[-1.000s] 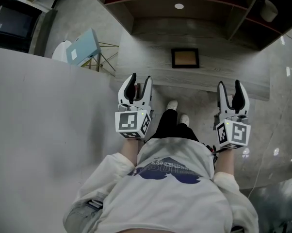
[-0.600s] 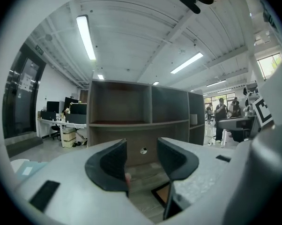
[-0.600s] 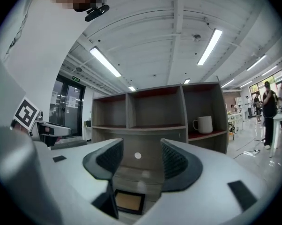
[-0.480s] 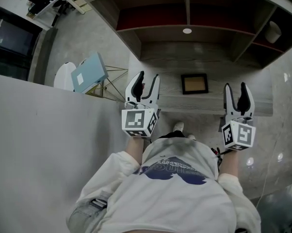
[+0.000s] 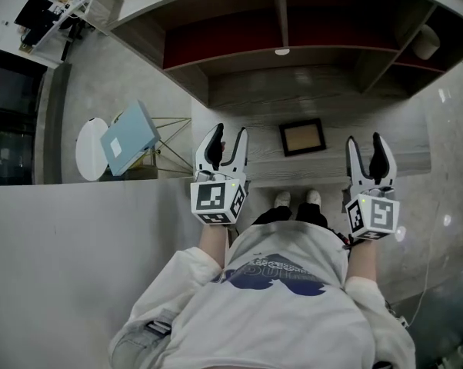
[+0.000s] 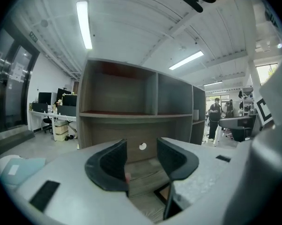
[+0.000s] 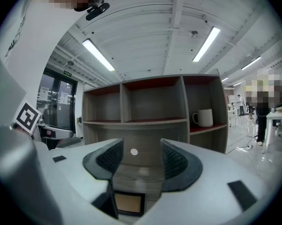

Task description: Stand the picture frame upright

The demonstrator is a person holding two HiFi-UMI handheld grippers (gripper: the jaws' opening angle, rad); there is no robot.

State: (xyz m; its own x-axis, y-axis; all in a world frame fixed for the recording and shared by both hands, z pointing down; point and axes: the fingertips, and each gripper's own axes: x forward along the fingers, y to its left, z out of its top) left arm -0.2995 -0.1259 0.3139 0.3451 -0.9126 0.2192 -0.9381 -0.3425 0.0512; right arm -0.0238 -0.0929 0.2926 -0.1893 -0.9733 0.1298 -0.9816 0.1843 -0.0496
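A dark-rimmed picture frame [image 5: 302, 137] with a tan inside lies flat on the low wooden board of a shelf unit [image 5: 247, 91]. Both grippers hover in front of the board, apart from the frame. My left gripper [image 5: 229, 135] is open and empty, to the frame's left. My right gripper [image 5: 366, 143] is open and empty, to its right. In the right gripper view the frame [image 7: 128, 203] shows below the open gripper [image 7: 140, 161]. In the left gripper view only the frame's edge [image 6: 165, 199] peeks out at the lower right of the open gripper [image 6: 142, 161].
A white mug [image 7: 204, 117] stands in the shelf's right compartment, also visible as the mug [image 5: 425, 41] from above. A light blue box [image 5: 129, 138] on a wire stand and a white round object [image 5: 89, 148] sit left of the shelf. A grey partition [image 5: 78, 267] runs along my left.
The person has stepped closer to the shelf, and the view has tilted up to take in more of it. Both grippers stay open and level. The frame has not moved.
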